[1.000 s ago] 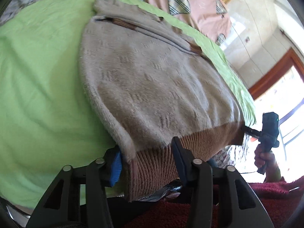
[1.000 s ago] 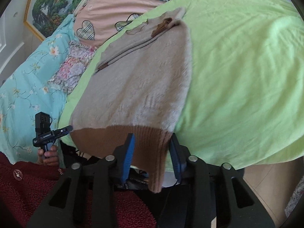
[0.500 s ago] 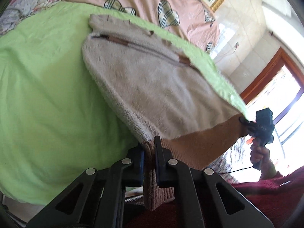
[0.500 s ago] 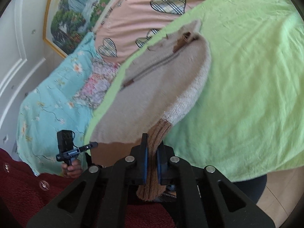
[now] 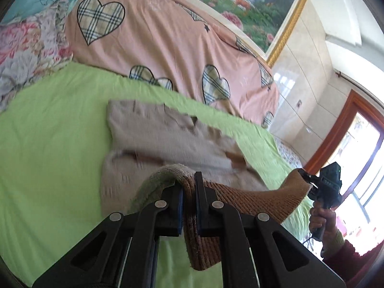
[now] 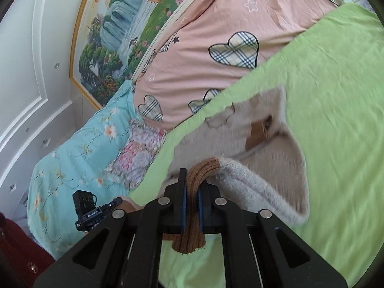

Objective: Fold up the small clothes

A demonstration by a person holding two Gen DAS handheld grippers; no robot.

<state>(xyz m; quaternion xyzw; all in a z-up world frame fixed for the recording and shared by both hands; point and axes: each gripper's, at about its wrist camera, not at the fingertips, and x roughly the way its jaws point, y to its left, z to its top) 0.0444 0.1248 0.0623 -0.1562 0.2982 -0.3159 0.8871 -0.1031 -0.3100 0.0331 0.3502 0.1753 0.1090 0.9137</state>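
Observation:
A small beige knit sweater [image 5: 153, 134] with a brown ribbed hem [image 5: 259, 199] lies on the green sheet [image 5: 48, 144]. My left gripper [image 5: 188, 187] is shut on the left hem corner, lifted above the sweater's body. My right gripper [image 6: 192, 187] is shut on the right hem corner [image 6: 192, 216]. The hem hangs stretched between the two grippers; the right gripper also shows in the left wrist view [image 5: 309, 180]. The sweater's upper part [image 6: 264, 124] with neckline and brown trim rests flat on the sheet [image 6: 336, 96]. The lower body curls up off the bed.
A pink quilt with plaid hearts [image 5: 168, 38] lies bunched behind the sweater. Floral bedding [image 6: 79, 148] is piled at the left. A framed landscape painting [image 6: 134, 24] hangs on the wall. A window with a wooden frame [image 5: 355, 144] is at the right.
Both grippers closed on the hem corners, then lifted and carried the hem forward toward the neckline. The sweater's lower half has risen off the sheet.

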